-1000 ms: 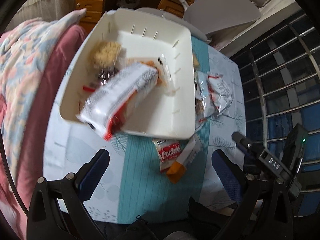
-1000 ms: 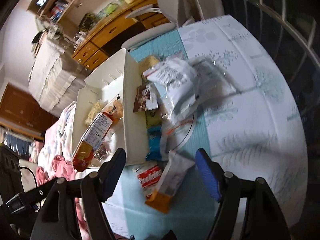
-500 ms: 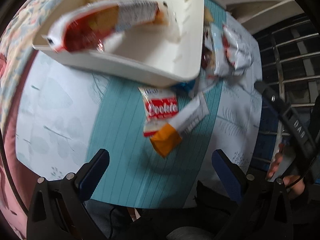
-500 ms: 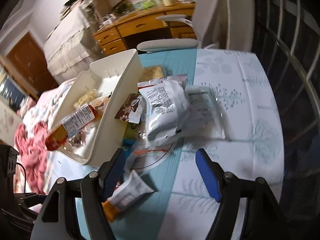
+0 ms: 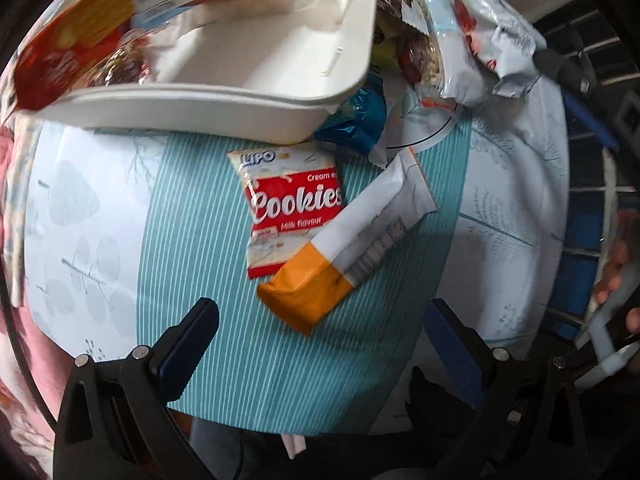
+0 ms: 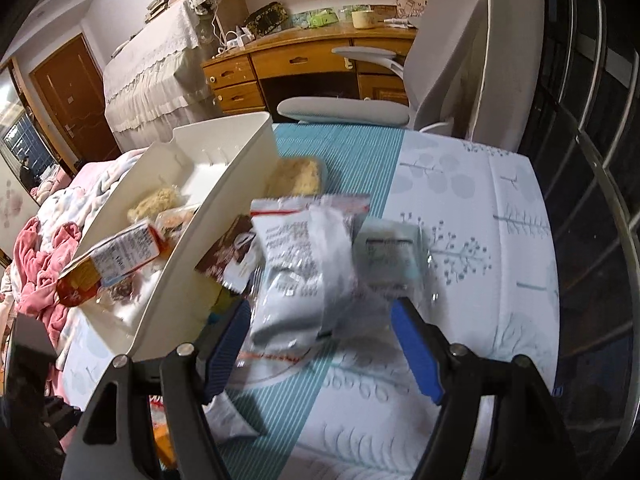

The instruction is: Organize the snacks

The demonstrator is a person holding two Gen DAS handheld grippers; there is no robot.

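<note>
both grippers hovering wide and empty over the snacks
left gripper (image 5: 320,332) facing the cookies packet (image 5: 294,208) — right gripper (image 6: 320,336) nearing the white pouch (image 6: 298,268)

Home bedroom, wooden desk (image 6: 304,64), rumpled pink bedding (image 6: 44,264), door (image 6: 68,100)

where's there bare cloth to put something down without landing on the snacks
Free: the leaf-print cloth left of the cookies packet, below the white bin; also the tree-print cloth right of the silver packets. Crowded: along the bin's right side.
</note>
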